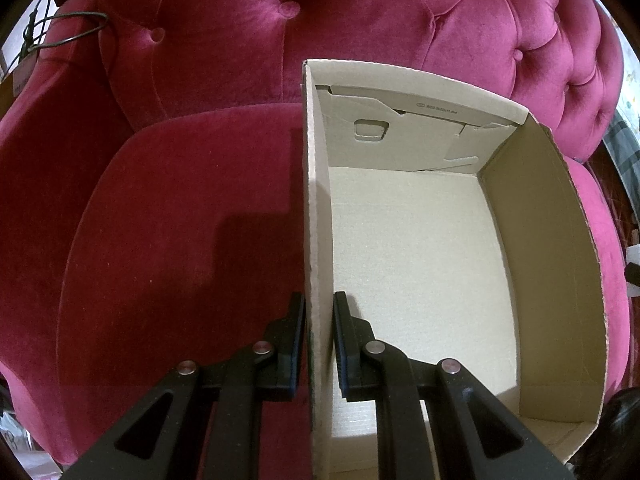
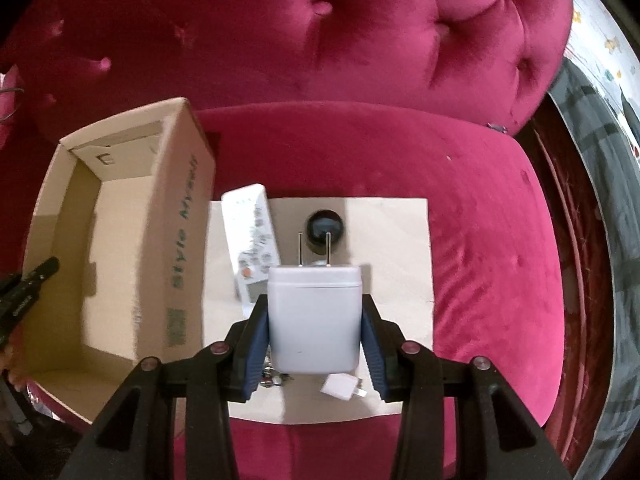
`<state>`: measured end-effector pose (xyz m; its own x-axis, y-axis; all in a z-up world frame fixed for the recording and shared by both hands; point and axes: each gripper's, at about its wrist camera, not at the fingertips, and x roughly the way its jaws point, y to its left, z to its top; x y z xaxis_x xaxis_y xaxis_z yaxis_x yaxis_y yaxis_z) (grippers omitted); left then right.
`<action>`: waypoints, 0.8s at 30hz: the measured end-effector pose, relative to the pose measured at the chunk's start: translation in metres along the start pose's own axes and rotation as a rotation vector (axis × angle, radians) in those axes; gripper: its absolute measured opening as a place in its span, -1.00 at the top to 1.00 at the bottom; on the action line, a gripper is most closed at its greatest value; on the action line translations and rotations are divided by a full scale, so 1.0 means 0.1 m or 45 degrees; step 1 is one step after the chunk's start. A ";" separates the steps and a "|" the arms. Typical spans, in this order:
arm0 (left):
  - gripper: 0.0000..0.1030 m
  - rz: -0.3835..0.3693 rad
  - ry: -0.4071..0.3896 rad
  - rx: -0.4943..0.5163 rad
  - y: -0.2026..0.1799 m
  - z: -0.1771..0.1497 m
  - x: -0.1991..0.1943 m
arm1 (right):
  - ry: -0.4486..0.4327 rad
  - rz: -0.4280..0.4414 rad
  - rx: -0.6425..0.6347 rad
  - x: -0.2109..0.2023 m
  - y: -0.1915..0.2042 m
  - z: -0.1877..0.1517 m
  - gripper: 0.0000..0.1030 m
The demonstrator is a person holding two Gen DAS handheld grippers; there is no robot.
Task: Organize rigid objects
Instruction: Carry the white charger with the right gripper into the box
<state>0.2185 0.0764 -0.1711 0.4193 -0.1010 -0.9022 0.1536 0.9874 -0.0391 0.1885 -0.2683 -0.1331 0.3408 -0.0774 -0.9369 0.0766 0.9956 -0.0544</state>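
Crimson tufted velvet fills both views: a sofa (image 2: 480, 240) whose seat carries everything else. On it, at the left of the right wrist frame, stands an open cardboard box (image 2: 120, 248), empty inside as far as shows. The left gripper (image 1: 319, 346) straddles its left wall low in the left wrist frame, one finger outside and one inside; whether the pads actually press the cardboard I cannot tell.

A flat cardboard sheet (image 2: 392, 240) lies just right of the box, mid-frame. On it rest a white remote (image 2: 250, 236), a black round object (image 2: 325, 226), and a small white plug (image 2: 340, 387) near the bottom.

The right gripper (image 2: 314, 336) pinches a white charger (image 2: 314, 316) by its sides, prongs pointing away, lifted above the sheet.

Risks, as I judge them: the smooth casing could slip from the pads during the carry left, and the charger could clip the box's tall near wall, tipping a box steadied only at one edge.
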 end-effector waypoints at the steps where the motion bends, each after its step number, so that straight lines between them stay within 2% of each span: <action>1: 0.72 0.000 0.000 0.000 0.00 0.00 0.00 | -0.009 0.001 -0.013 -0.03 0.04 0.01 0.12; 24: 0.72 -0.002 0.007 0.003 0.01 -0.01 0.00 | -0.053 0.119 -0.204 -0.15 1.04 0.25 0.12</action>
<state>0.2175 0.0776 -0.1715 0.4144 -0.1018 -0.9044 0.1564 0.9869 -0.0394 0.2151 -0.1650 -0.1157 0.3778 0.0166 -0.9257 -0.1058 0.9941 -0.0253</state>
